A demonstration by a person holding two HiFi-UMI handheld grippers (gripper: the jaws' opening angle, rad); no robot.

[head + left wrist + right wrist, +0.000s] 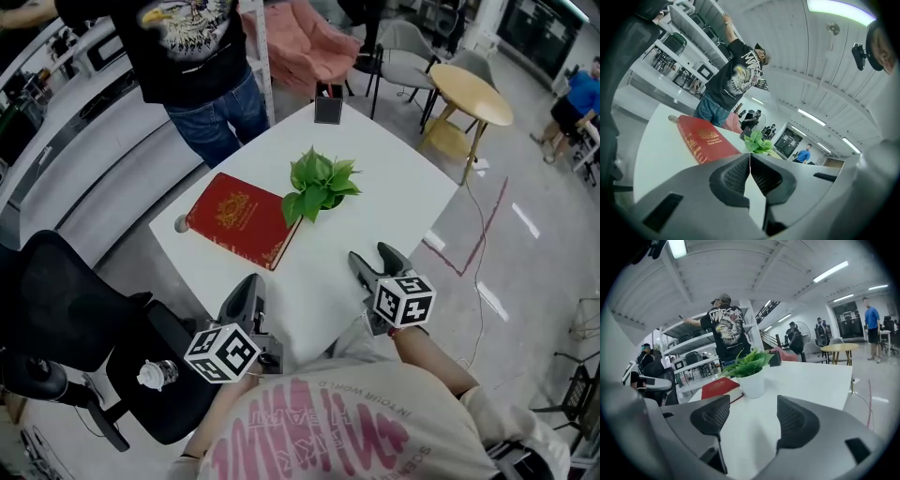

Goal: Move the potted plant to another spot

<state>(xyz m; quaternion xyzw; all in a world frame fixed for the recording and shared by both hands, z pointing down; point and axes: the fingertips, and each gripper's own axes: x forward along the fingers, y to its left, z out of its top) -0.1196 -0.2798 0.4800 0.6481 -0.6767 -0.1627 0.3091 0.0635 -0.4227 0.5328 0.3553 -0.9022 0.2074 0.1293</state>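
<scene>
- The room was an open office under strip lights. A white bench (403,187) stood in the middle, with a person in a black shirt (192,37) at its far side and a round yellow table (473,94) beyond.
- The plant (319,185) stood upright in a small white pot near the middle of the bench, just beside a red book (242,218). A few leaves hung over the book's corner, and whether pot and book touched could not be told.
- The left tongs (750,161) were clenched, pads together with nothing in them, at the near-left corner of the bench.
- The right tongs (752,416) were released, jaws apart and empty. They sat over the near edge and pointed at the pot, which was well apart from them.
- The step in hand looked like the approach, as the pot was not yet gripped.
- A pad could have knocked the pot over if the jaws met it before standing wide enough to pass round it.
- The pot looked smooth and tapered, so a grip on the rim or the leaves could have slipped or torn foliage.
- Sliding the pot instead of lifting it could have caught it on the book and tipped it.
- Setting it down close to a bench edge, or against the small black thing (328,110) at the far edge, could have sent something off the bench.
</scene>
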